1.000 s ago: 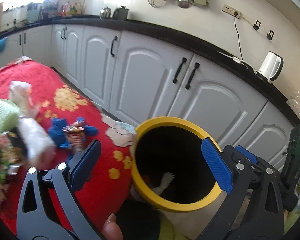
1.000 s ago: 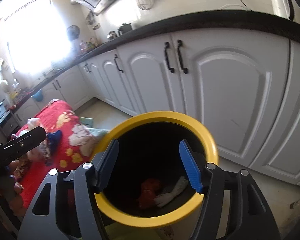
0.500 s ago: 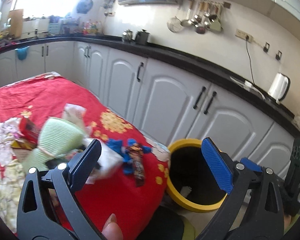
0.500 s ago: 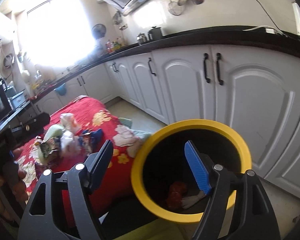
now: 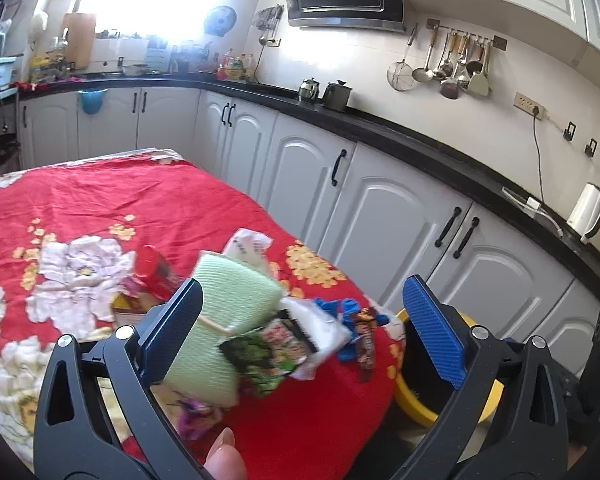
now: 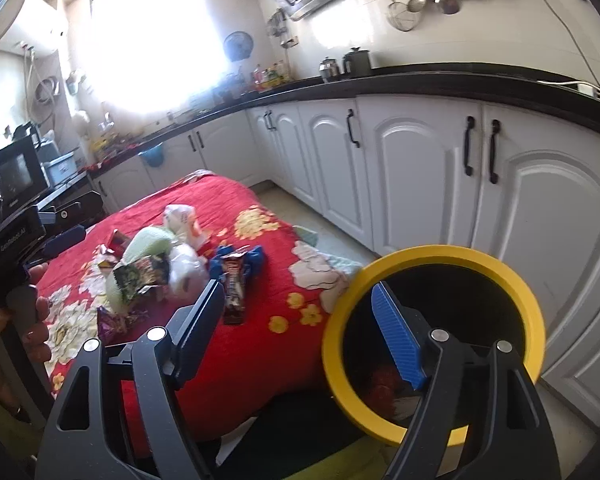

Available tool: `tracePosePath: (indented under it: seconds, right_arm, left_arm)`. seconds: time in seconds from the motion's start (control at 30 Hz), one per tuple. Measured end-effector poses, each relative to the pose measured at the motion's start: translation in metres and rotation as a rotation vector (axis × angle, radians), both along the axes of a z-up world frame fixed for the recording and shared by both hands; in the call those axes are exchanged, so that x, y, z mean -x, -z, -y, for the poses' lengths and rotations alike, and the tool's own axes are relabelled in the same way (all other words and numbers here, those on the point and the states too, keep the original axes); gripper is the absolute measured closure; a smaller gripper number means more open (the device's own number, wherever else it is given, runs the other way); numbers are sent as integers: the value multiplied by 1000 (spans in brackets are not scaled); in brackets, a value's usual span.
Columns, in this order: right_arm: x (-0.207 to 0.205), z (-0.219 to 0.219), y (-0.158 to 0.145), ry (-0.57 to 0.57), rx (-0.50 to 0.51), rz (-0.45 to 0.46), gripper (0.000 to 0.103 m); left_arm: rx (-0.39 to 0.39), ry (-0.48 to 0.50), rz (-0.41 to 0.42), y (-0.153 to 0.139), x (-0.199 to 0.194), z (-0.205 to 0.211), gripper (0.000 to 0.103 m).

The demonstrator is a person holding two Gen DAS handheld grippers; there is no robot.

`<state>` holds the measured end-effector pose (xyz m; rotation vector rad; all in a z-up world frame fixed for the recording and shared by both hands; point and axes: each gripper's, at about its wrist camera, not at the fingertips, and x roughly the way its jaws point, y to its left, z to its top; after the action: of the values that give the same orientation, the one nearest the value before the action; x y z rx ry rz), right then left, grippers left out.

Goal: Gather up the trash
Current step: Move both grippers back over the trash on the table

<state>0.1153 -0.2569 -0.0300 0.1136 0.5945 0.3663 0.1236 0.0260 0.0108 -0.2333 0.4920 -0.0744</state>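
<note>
Both grippers, left gripper (image 5: 300,332) and right gripper (image 6: 296,332), are open and empty. Trash pile (image 6: 160,264) sits at ten o'clock from the yellow bin (image 6: 432,256). Grab one wrapper (image 6: 234,284) at a time, gently.

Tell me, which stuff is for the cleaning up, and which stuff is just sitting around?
For the job:
- yellow bin
- green snack wrapper
- chocolate bar wrapper
- white bag
- blue wrapper
- left gripper, open
- right gripper, open

Just lying about:
- kettle
- hanging utensils
- two pots on the counter
</note>
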Motion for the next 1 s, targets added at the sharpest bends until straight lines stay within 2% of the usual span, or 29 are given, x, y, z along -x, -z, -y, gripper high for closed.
tracePosePath:
  seconds: [0.33,0.5,0.57,0.63,0.9,1.0]
  right_arm:
    - [-19,-36,11,-63,21,-39,29]
    - [-29,-46,20,-66,39,-59,29]
    - [-32,-49,23,-71,43,-67,30]
    - [-36,-52,26,-74,43,-77,30]
    - [-50,-66,42,-104,48,-121,34]
    - [-57,-72,48,-120,46,-143,36]
  left_arm:
    - [-54,47,-72,23,9,-23,11]
    - [-30,66,-99,34,11,-30,24]
    - [-13,74,-108,37,9,-31,36]
    - [-1,91,-117,39,7,-29,43]
    - [54,90,-163,51,-6,-29,45]
    - [67,78,-187,55,-12,-30,56]
